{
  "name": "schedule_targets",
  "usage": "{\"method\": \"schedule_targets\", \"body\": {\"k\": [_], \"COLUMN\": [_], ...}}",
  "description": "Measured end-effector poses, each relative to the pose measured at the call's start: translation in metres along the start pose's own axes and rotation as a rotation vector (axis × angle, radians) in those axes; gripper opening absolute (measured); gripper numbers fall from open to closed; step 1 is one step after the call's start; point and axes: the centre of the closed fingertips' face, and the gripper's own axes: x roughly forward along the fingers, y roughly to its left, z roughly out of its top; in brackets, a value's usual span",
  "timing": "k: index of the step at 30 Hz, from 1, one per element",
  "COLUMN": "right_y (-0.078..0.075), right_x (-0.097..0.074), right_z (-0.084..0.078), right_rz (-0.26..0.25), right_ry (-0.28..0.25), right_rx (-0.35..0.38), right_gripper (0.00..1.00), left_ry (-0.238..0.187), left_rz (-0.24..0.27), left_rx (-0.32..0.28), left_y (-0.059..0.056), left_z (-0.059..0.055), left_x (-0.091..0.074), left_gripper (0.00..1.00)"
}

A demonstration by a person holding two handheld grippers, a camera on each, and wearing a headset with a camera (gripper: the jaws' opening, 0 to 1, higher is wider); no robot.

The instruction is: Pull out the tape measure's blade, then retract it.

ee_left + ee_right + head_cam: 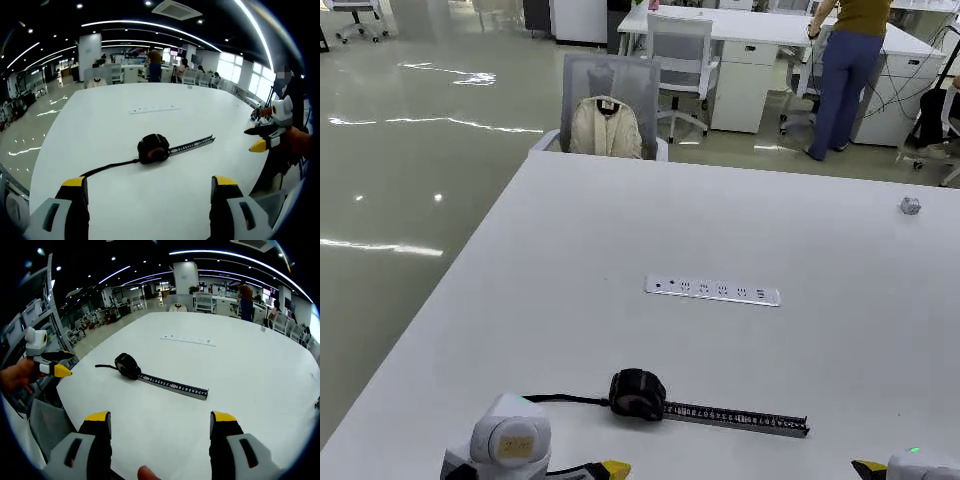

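A black tape measure (638,393) lies on the white table (620,230) near its front edge. Its blade (735,416) is pulled out to the right and lies flat, and a black strap (560,398) trails to the left. My left gripper (590,470) is at the bottom left, short of the case. In the left gripper view the left gripper (150,185) is open, well back from the tape measure (153,148). My right gripper (880,468) is at the bottom right. The right gripper (160,417) is open too, apart from the blade (172,386) and the case (127,365).
A white power strip (712,290) lies mid-table beyond the tape measure. A small grey object (910,205) sits at the far right. A chair with a pale jacket (608,125) stands at the far edge. A person (845,70) stands by desks behind.
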Motion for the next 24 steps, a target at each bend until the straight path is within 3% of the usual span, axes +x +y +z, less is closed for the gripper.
{"method": "schedule_targets", "body": {"k": [9,15,24], "right_y": [0.002,0.013,0.020], "right_x": [-0.013,-0.017,-0.022], "right_z": [0.008,0.010,0.007], "right_rz": [-0.009,0.001,0.002], "right_ry": [-0.023,-0.029,-0.026], "right_rx": [0.012,0.009,0.001], "right_gripper": [0.85,0.86,0.86], "left_ry": [0.015,0.037,0.051], "left_rz": [0.002,0.000,0.009], "left_rx": [-0.025,-0.038,-0.056], "left_y": [-0.008,-0.015,-0.023], "left_z": [-0.010,-0.015,-0.009], "left_x": [-0.016,-0.022,-0.028], "left_gripper": [1.00,1.00,1.00]}}
